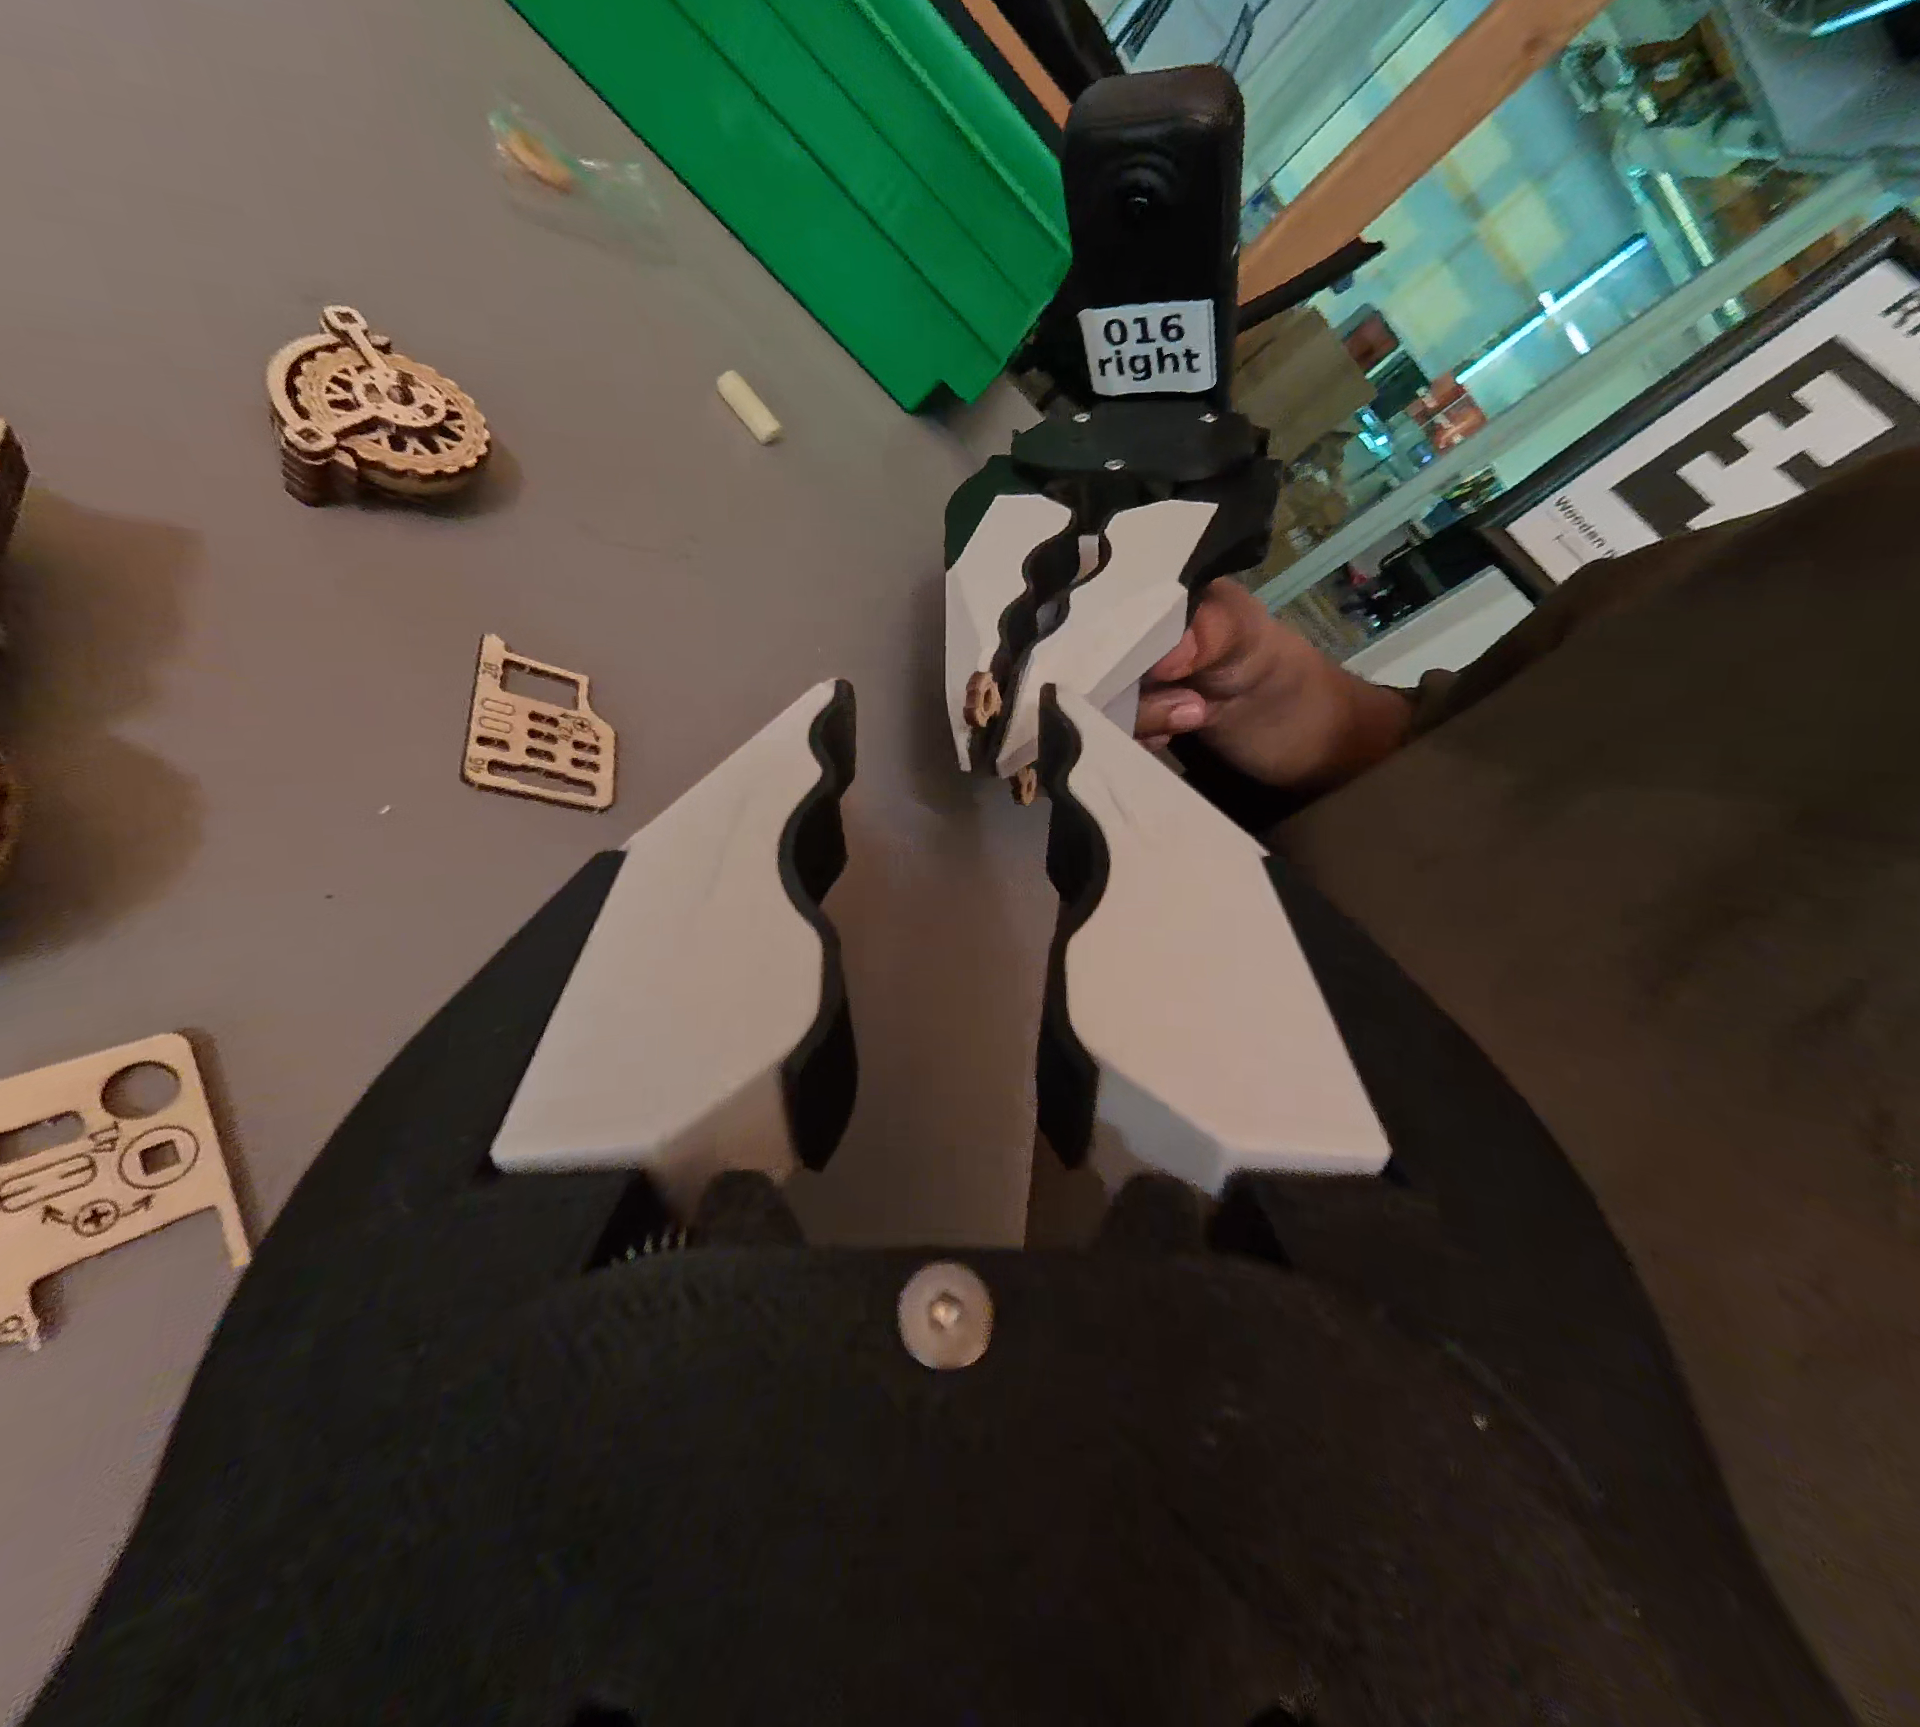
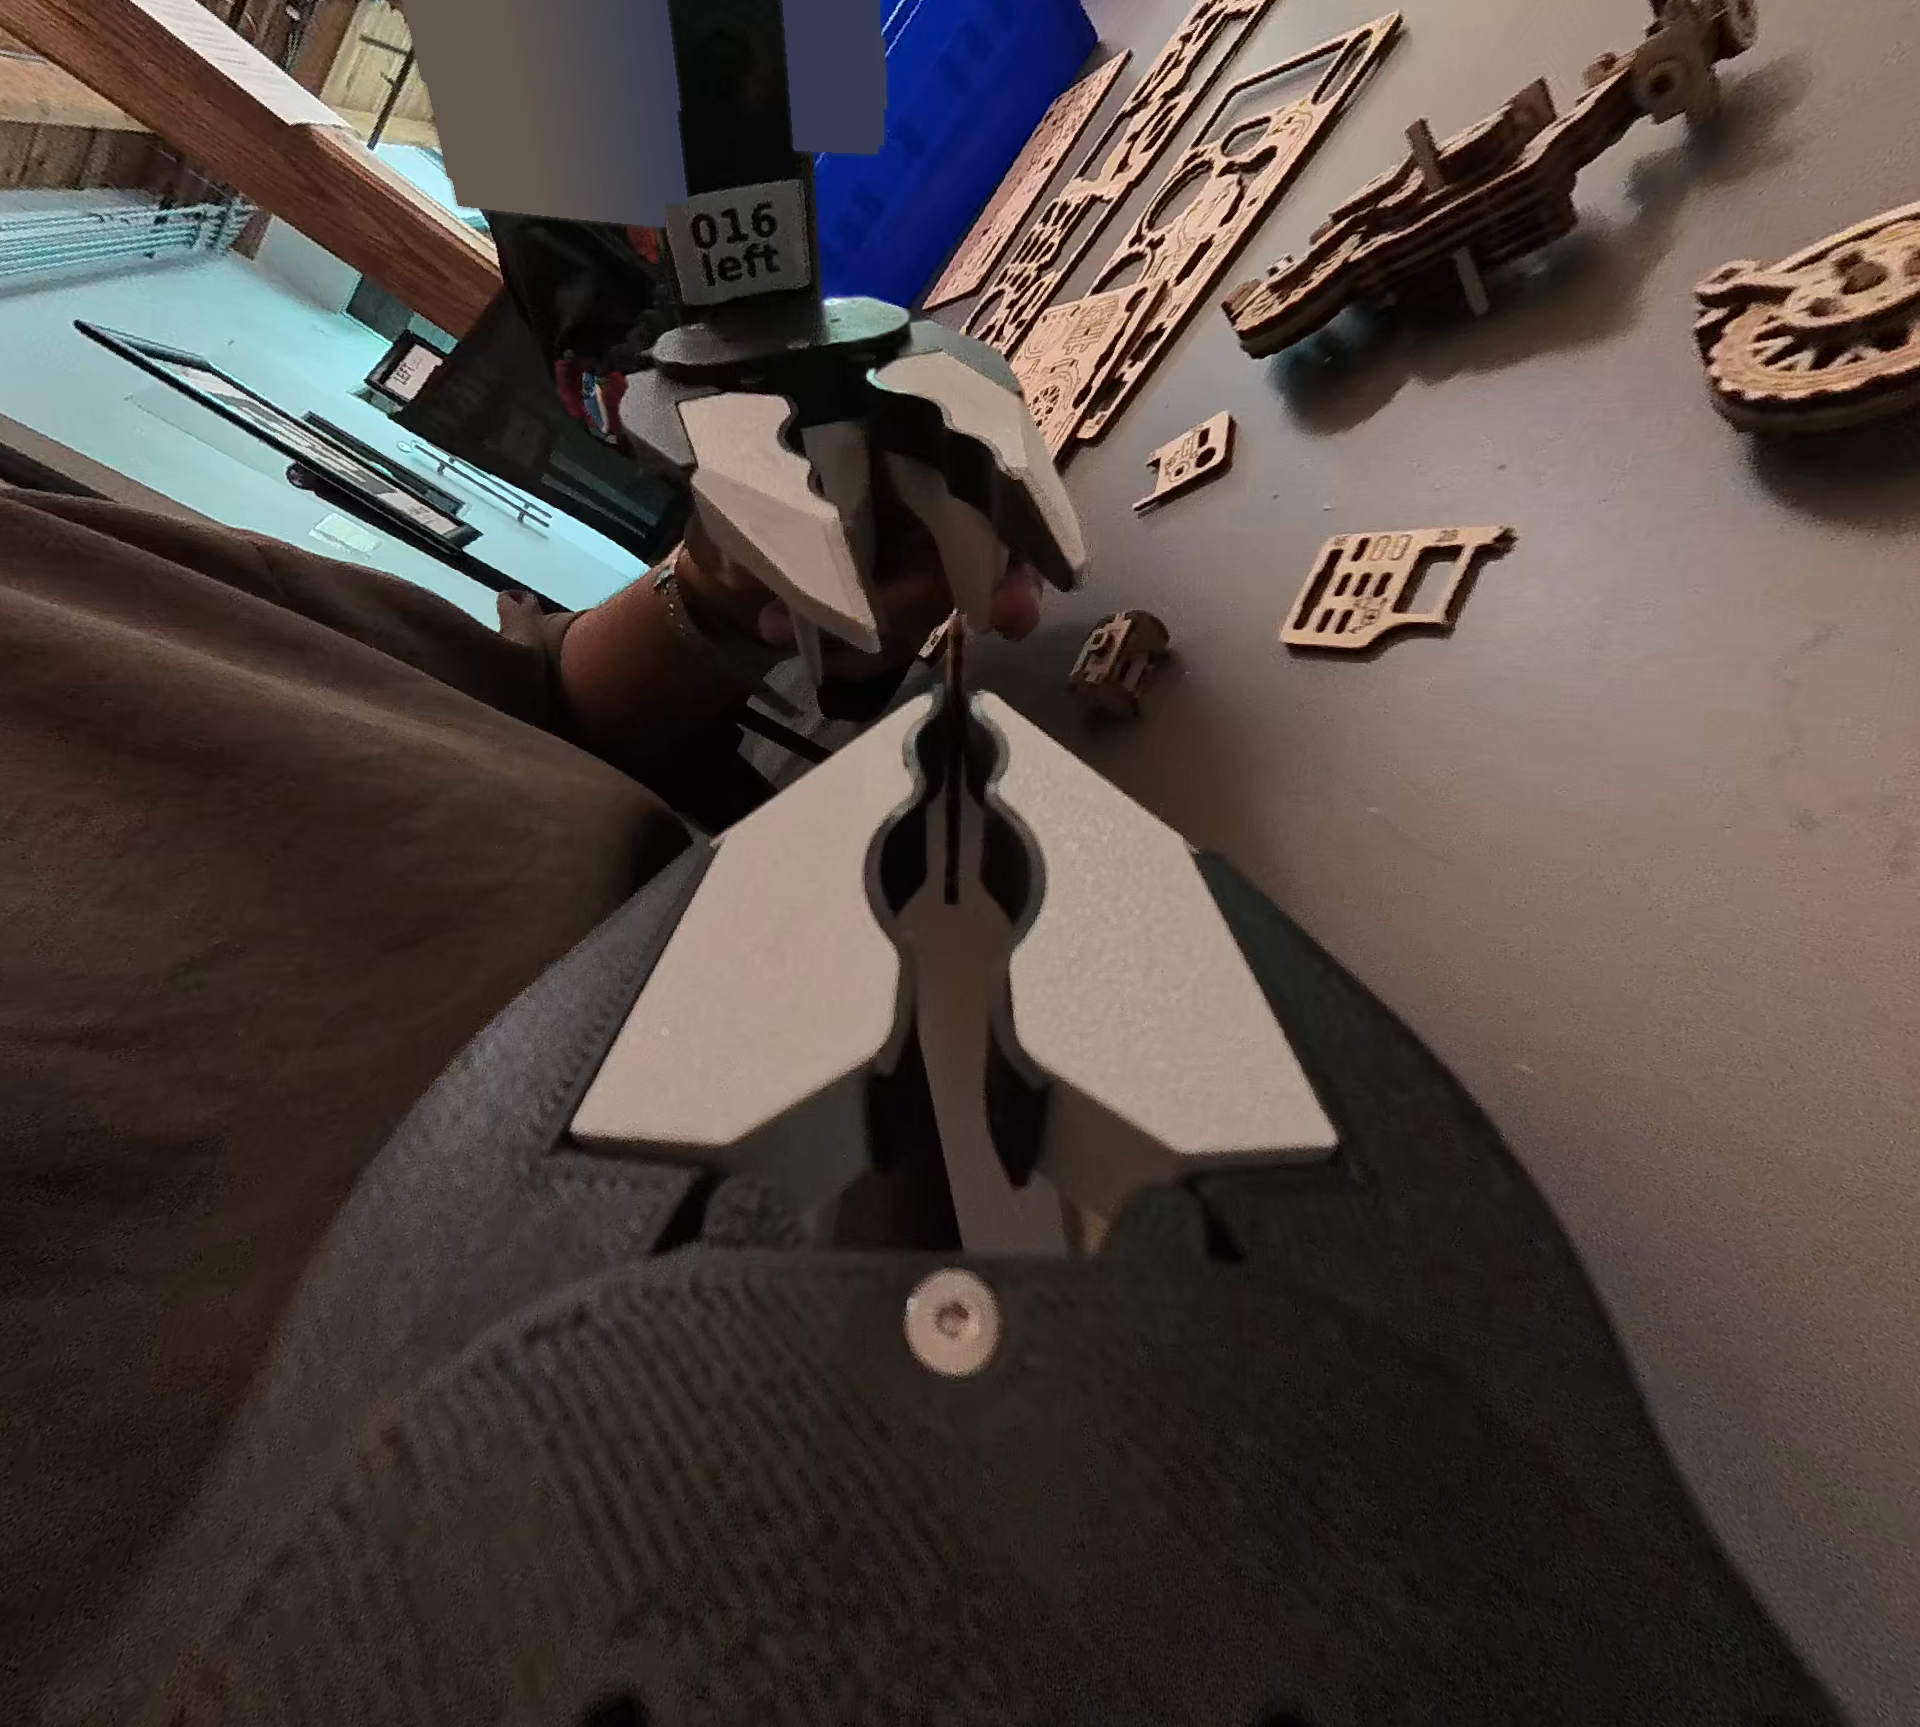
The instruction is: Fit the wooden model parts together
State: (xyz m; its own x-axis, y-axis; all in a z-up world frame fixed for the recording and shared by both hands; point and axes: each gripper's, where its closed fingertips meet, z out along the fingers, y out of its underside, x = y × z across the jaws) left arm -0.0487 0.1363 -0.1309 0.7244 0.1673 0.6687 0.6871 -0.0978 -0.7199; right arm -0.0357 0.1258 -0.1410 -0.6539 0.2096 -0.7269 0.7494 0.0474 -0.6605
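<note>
Right claw clamped tight on a thin wooden part, held edge-on, tip poking out past the fingertips. From the left wrist view, same part shows small gear-like knobs sticking out beside the right claw. Left claw spread apart, nothing in it, hanging just off the part and pointed straight at the other claw. Both up off the grey worktop.

Scattered on the worktop: wheel assembly, small cut-out sheet, bigger sheet near the edge, green bin at the back. Right wrist view adds a long layered assembly, punched-out sheets, a little block piece.
</note>
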